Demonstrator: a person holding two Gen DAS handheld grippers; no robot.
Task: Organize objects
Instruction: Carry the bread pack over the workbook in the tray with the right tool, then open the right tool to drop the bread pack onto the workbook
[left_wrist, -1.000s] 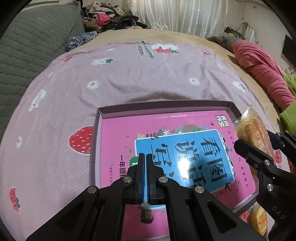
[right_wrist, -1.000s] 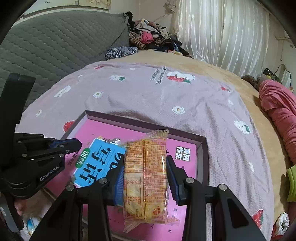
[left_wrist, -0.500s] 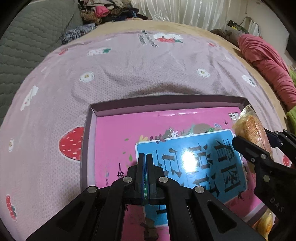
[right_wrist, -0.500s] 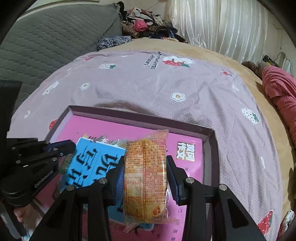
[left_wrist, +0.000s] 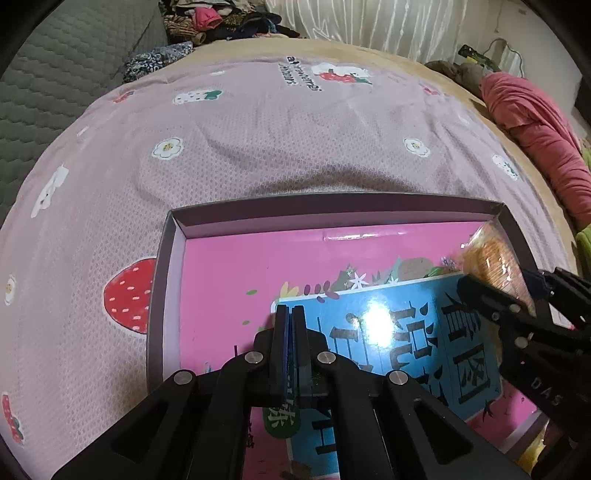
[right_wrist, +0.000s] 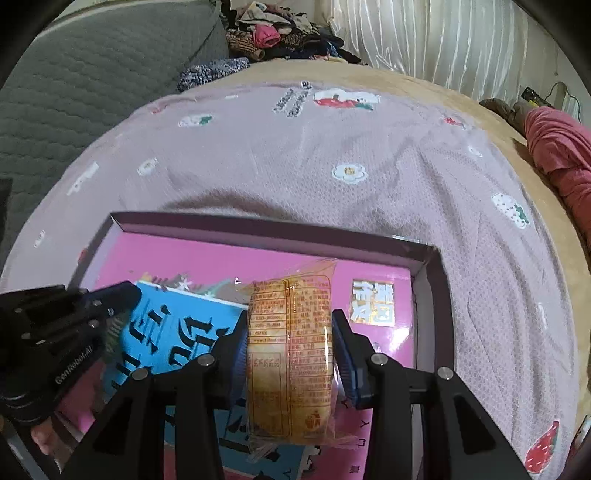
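Note:
A shallow purple box (left_wrist: 332, 206) with a pink book inside lies on the bed. My left gripper (left_wrist: 290, 317) is shut on the edge of a blue book (left_wrist: 399, 343) and holds it over the pink book. My right gripper (right_wrist: 290, 325) is shut on an orange snack packet (right_wrist: 291, 350) above the box's right half. The packet also shows at the right of the left wrist view (left_wrist: 495, 258). The box (right_wrist: 258, 225) and blue book (right_wrist: 173, 332) show in the right wrist view, with the left gripper (right_wrist: 125, 291) at the left.
The box rests on a pink strawberry-print blanket (left_wrist: 258, 129). A red garment (left_wrist: 535, 125) lies at the right bed edge. A clothes pile (right_wrist: 273, 33) sits at the back. A grey quilted headboard (right_wrist: 92, 74) is at the left.
Both grippers have moved forward over the box. The blue book has slid further into the box with the left gripper. The snack packet stays clamped in the right gripper.

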